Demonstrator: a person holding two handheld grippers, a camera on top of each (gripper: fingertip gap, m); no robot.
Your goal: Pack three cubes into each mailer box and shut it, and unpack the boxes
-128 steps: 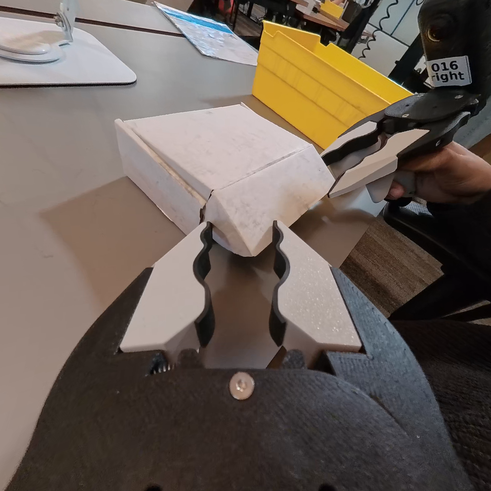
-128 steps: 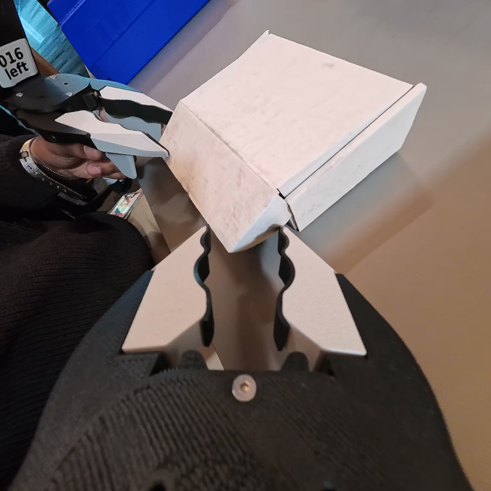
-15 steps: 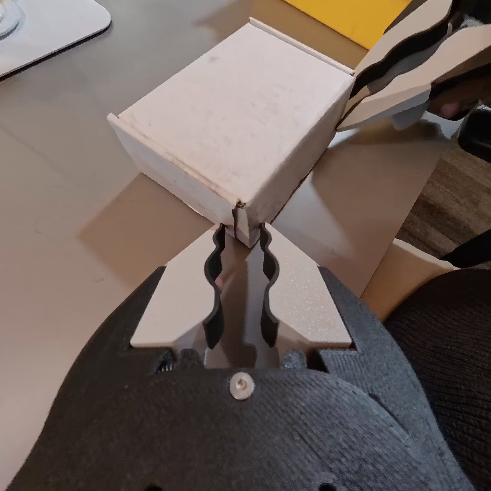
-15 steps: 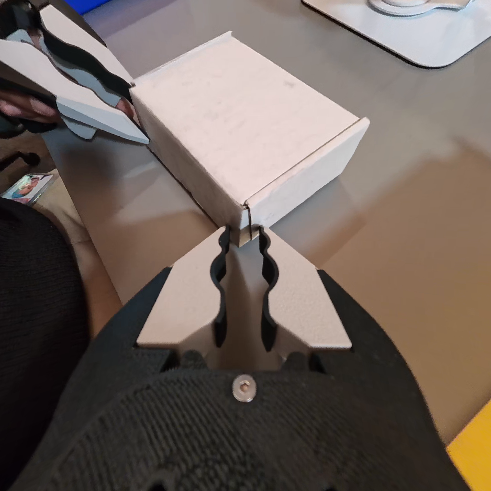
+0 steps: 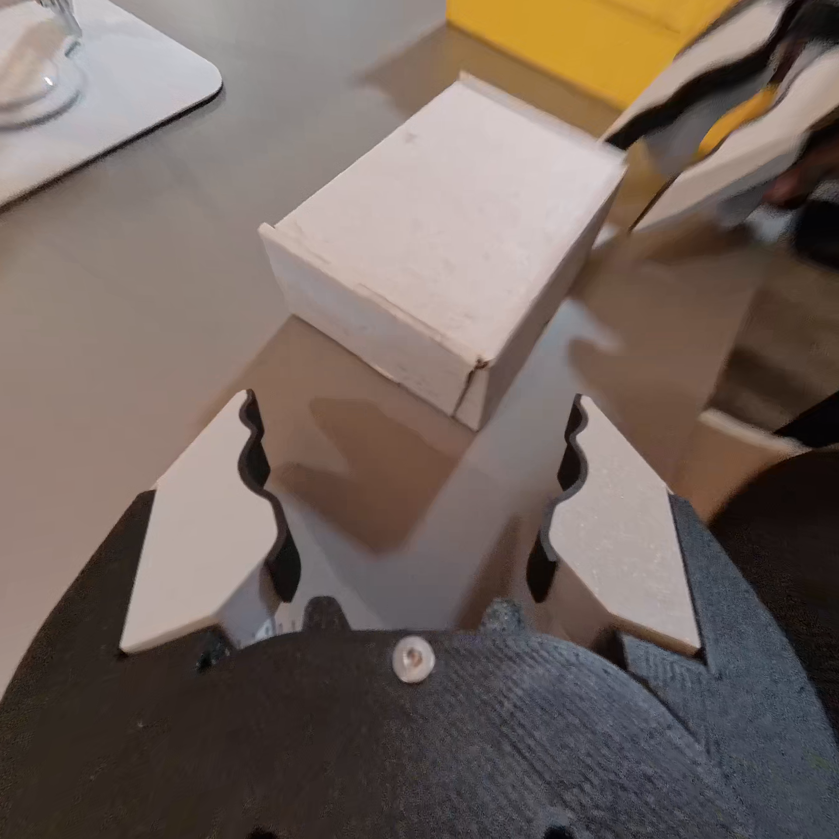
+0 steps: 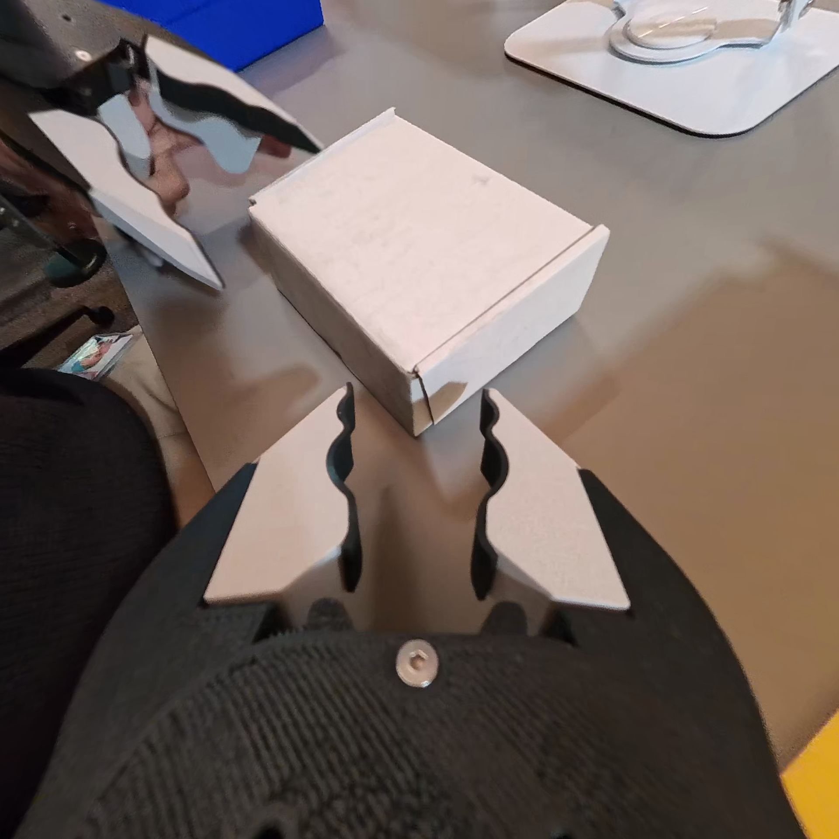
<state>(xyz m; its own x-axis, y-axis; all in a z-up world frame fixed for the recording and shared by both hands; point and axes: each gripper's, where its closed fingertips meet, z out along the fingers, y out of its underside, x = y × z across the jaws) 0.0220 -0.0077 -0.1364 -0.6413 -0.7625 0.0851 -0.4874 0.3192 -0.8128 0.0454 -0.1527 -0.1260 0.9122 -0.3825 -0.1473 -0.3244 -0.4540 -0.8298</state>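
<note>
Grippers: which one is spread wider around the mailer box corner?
The left gripper. Its fingers stand far apart, clear of the white mailer box; the right gripper is open too, but narrower.

Mailer box blocks center — table apparently free.

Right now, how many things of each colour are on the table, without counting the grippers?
White: 2, the closed mailer box and the flat pad
Yellow: 1, a bin
Blue: 1, a bin
Clear: 1, a stand on the pad
Total: 5
</note>
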